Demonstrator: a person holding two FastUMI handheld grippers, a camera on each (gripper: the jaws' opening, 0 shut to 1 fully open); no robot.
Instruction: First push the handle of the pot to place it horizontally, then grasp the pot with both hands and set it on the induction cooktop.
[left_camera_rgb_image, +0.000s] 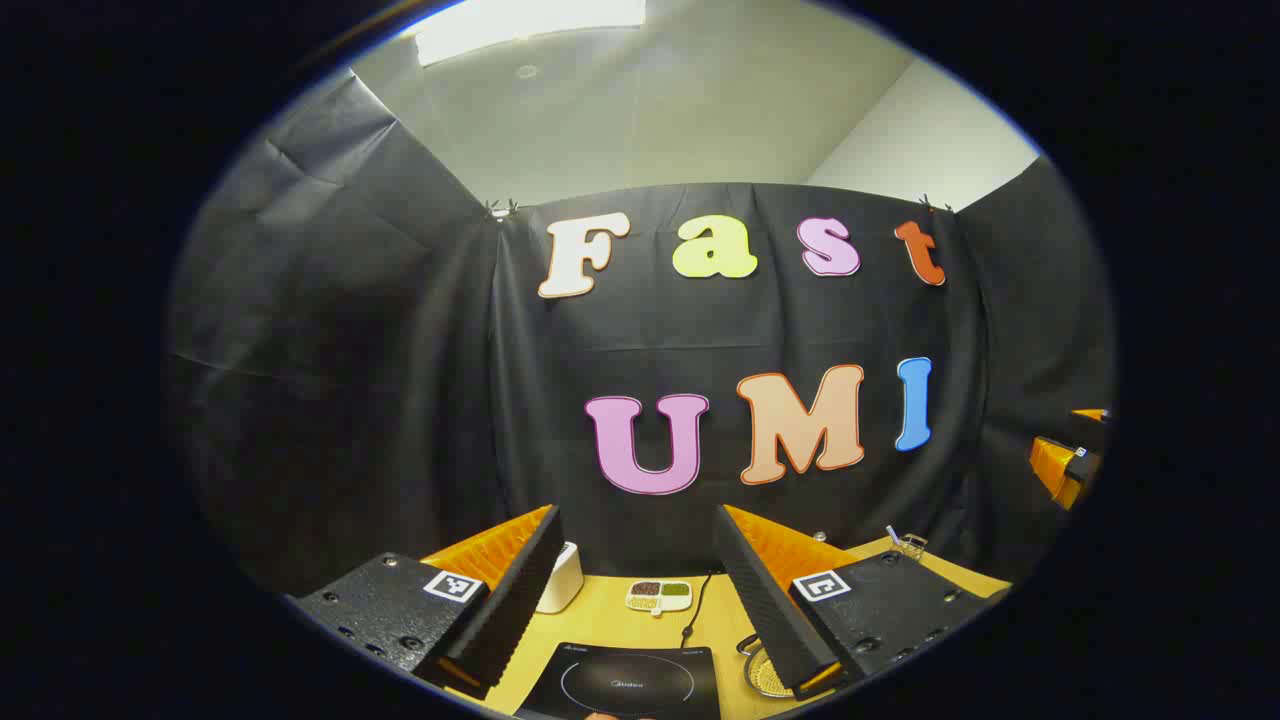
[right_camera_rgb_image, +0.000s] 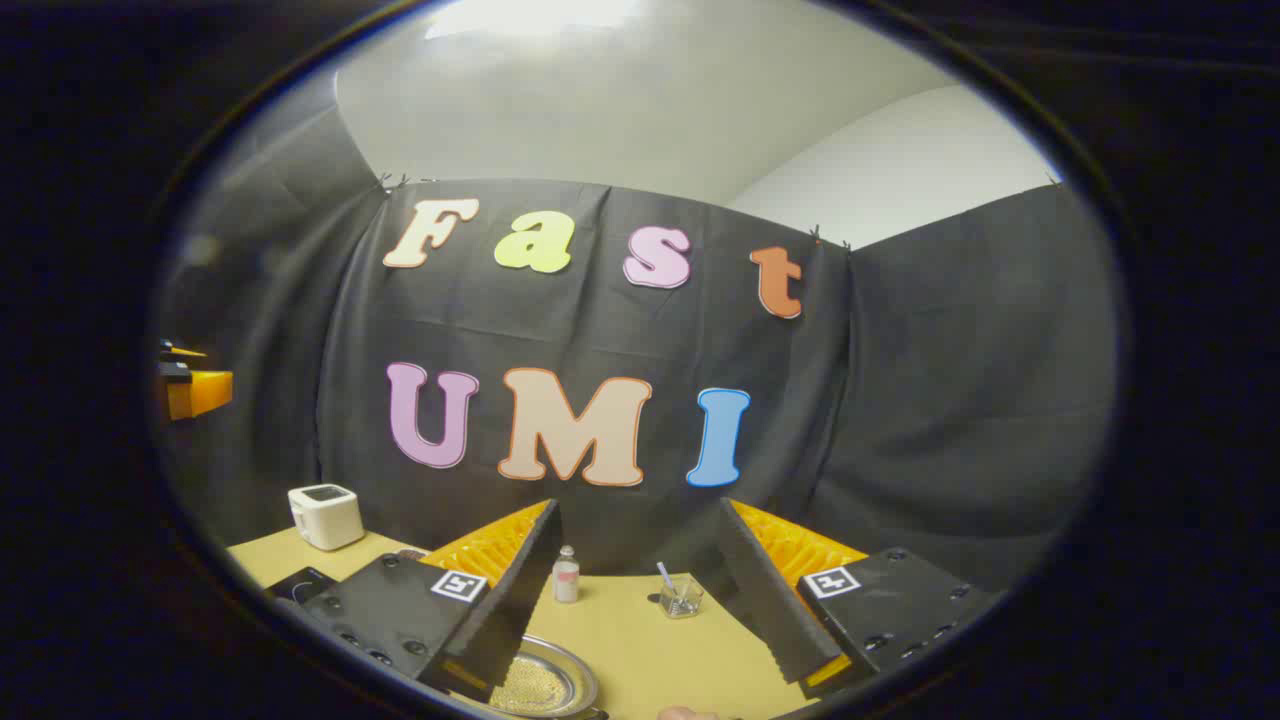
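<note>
The black induction cooktop (left_camera_rgb_image: 625, 685) lies on the yellow table straight below my left gripper (left_camera_rgb_image: 638, 515), which hangs open above it with nothing between its fingers. Just right of the cooktop, a slice of the metal pot (left_camera_rgb_image: 762, 672) shows behind that gripper's right finger. In the right gripper view the pot (right_camera_rgb_image: 540, 685) sits at the bottom edge, shallow and silver with a gold mesh-like inside, partly hidden by the left finger. My right gripper (right_camera_rgb_image: 638, 510) is open and empty, above and just right of the pot. The pot's handle is hard to make out.
A white appliance (left_camera_rgb_image: 560, 578) (right_camera_rgb_image: 325, 516) stands at the table's back left. A small divided dish (left_camera_rgb_image: 660, 595) and a black cable (left_camera_rgb_image: 695, 605) lie behind the cooktop. A small bottle (right_camera_rgb_image: 566, 575) and a glass with a spoon (right_camera_rgb_image: 682, 597) stand behind the pot.
</note>
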